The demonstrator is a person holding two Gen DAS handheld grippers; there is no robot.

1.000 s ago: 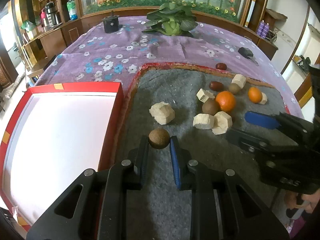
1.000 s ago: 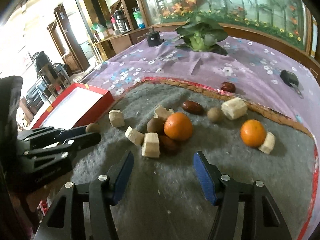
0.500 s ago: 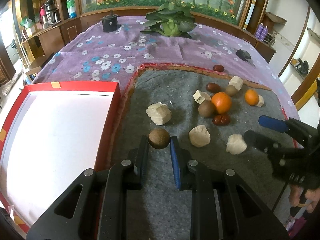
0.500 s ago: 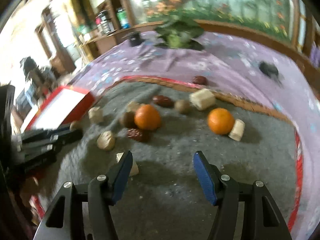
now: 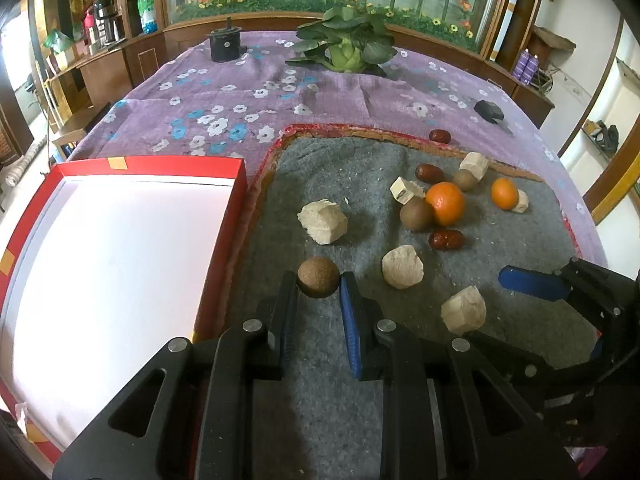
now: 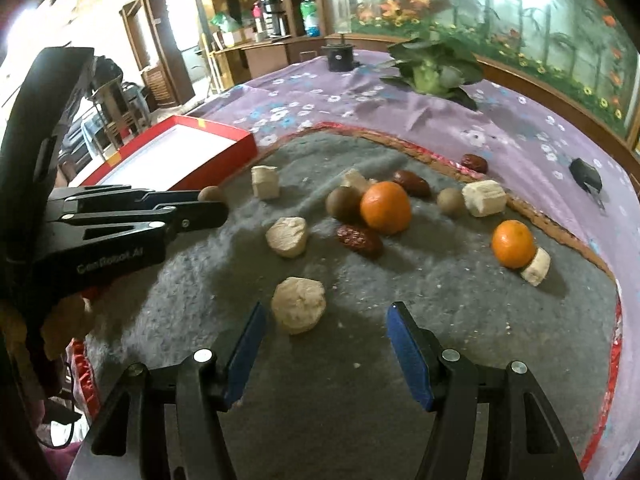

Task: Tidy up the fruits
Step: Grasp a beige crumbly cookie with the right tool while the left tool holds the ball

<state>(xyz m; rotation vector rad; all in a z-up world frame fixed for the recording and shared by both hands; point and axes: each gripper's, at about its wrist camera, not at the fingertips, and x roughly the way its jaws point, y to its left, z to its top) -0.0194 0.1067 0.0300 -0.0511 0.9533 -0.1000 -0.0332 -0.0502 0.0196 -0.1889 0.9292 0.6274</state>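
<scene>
My left gripper (image 5: 319,285) is shut on a small round brown fruit (image 5: 318,282), held just right of the red box (image 5: 120,168) with its white inside. On the grey felt mat (image 5: 340,160) lie a large orange (image 5: 445,203), a small orange (image 5: 505,193), a brown kiwi-like fruit (image 5: 416,215), red dates (image 5: 446,239) and several pale chunks (image 5: 323,221). My right gripper (image 6: 325,344) stands open over the mat, a pale chunk (image 6: 298,304) just ahead of its left finger, not between the pads. The left gripper (image 6: 212,200) shows at the left in the right wrist view.
A purple flowered cloth (image 5: 280,92) covers the table. At the far side stand a leafy green plant (image 5: 346,46) and a black cylinder (image 5: 225,44). A small black object (image 5: 489,111) lies at the right. One date (image 5: 440,135) lies beyond the mat's edge.
The right gripper has drawn back toward the mat's near right corner. Two pale chunks that lay by the oranges now lie apart nearer the front. The left gripper has kept still with its fruit.
</scene>
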